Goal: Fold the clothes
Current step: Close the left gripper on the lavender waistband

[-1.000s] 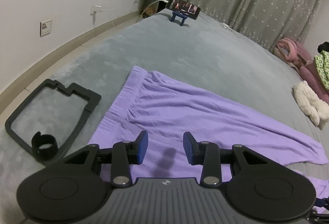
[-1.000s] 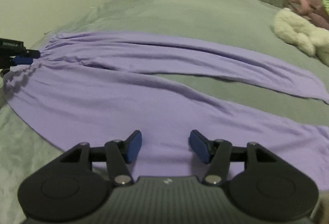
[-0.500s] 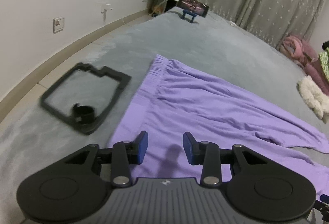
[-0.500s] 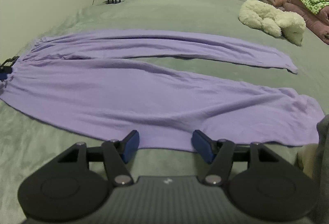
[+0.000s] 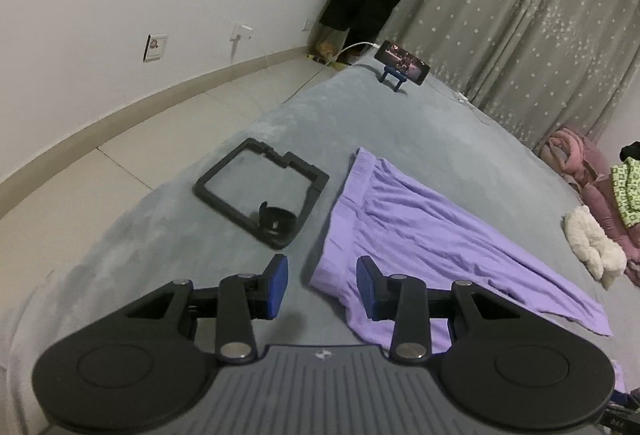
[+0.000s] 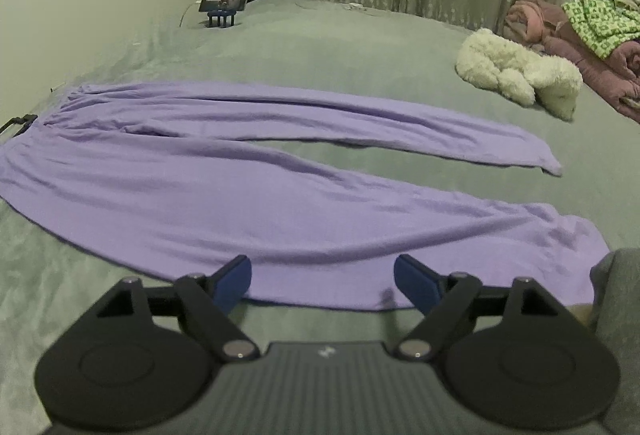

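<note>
A pair of purple trousers (image 6: 248, 191) lies flat on the grey bed, waistband to the left, both legs stretched to the right and slightly apart. In the left wrist view the trousers (image 5: 420, 235) show their waistband end and near corner. My left gripper (image 5: 322, 287) hovers open just short of that near waistband corner, nothing between its fingers. My right gripper (image 6: 322, 281) is open over the near edge of the closer leg, holding nothing.
A black frame with a ring (image 5: 262, 205) lies on the bed left of the waistband. A phone on a blue stand (image 5: 402, 65) sits at the far end. A white plush (image 6: 520, 75) and piled pink and green clothes (image 6: 580, 31) lie at the right.
Both grippers have pulled back and up from the trousers. The left view has swung left, so the waistband corner now sits at its fingertips. The right gripper has opened wider.
</note>
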Motion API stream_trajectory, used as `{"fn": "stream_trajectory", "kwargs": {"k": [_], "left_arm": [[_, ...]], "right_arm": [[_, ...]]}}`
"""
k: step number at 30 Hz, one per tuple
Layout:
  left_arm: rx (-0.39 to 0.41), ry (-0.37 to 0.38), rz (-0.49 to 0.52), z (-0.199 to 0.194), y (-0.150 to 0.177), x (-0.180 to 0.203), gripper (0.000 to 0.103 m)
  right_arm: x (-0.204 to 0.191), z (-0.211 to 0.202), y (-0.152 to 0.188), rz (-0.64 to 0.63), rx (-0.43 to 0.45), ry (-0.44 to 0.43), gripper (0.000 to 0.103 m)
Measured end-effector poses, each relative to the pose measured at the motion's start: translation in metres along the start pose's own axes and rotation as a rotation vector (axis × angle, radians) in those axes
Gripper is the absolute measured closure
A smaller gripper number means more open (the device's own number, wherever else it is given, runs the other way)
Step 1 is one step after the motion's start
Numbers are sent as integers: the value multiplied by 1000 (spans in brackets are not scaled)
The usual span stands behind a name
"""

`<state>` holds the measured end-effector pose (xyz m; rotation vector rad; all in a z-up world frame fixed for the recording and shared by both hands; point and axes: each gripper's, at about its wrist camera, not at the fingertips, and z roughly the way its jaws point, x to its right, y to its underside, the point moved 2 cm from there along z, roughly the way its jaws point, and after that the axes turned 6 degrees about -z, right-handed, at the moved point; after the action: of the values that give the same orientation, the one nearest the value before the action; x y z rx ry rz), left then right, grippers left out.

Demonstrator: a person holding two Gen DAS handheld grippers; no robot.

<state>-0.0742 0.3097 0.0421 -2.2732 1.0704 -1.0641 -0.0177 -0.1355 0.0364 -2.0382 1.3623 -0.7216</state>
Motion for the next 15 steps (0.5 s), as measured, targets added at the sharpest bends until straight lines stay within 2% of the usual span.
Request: {"fn": "stream_trajectory", "kwargs": {"k": [3, 15], "left_arm": [[-1, 3, -15, -4, 2, -4, 57], [-46, -45, -71, 37, 14, 18, 57]], "right_arm": [[-1, -2, -2, 10, 13, -17, 17], [10, -6, -2, 58, 35, -24, 14]]}}
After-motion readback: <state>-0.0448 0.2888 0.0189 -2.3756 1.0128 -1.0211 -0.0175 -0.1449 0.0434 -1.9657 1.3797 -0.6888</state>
